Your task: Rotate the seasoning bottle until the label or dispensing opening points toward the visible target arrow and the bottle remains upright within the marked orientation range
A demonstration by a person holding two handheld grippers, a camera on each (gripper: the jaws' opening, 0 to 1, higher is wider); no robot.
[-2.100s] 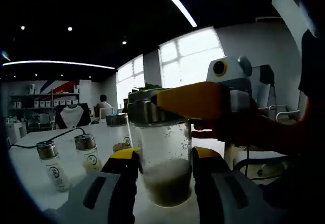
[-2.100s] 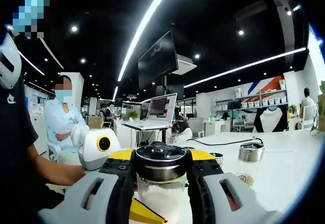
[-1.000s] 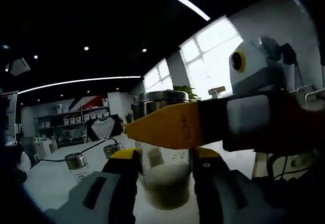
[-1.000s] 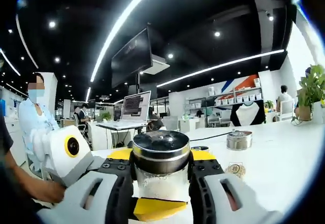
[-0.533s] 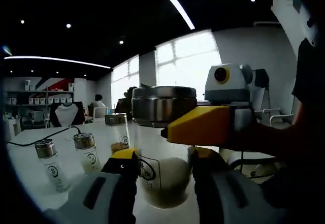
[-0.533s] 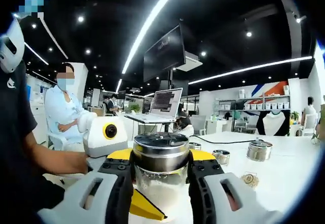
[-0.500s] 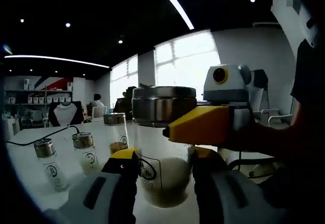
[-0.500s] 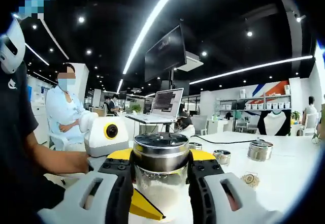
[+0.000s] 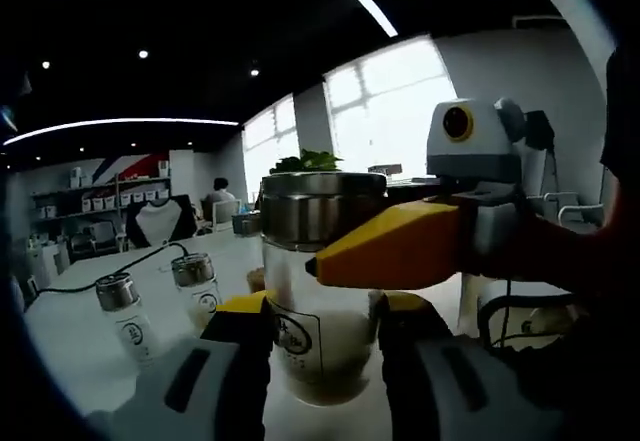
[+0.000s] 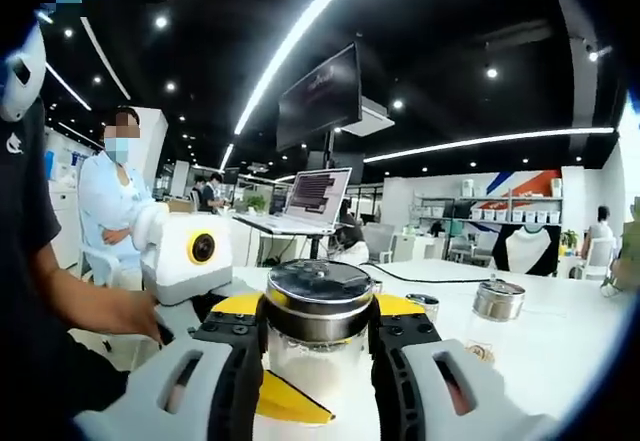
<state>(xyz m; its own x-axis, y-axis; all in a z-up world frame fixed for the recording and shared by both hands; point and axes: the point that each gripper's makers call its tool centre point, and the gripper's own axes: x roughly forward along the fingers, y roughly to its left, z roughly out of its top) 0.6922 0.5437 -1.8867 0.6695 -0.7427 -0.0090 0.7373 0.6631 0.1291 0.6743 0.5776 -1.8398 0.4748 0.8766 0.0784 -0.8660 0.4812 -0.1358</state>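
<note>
1. Two hand-held grippers are on one bottle. It stands upright on the white bench between my left hand-held gripper jaws, which press its glass body low down. My right hand-held gripper is clamped just under the steel cap.
2. From the left gripper view, the right one's yellow jaw reaches across the bottle just under the cap, so the two grips are stacked: left low, right high.
3. A label faces somewhat to the left in the left gripper view. I can't make out any target arrow or marked range in either view, so I judge the turn by the label alone.
4. To turn well, I'd let one grip be the pivot and the other the driver: ease the lower clamp just enough that the glass slips, and twist from the cap end.
5. Both held tight would only fight each other, or tip the bottle.
6. Keep the base flat on the bench and turn slowly; the powder inside should stay level.
7. Two small shakers stand near on the left, apart from the bottle; I'd keep my sweep away from them.
</note>
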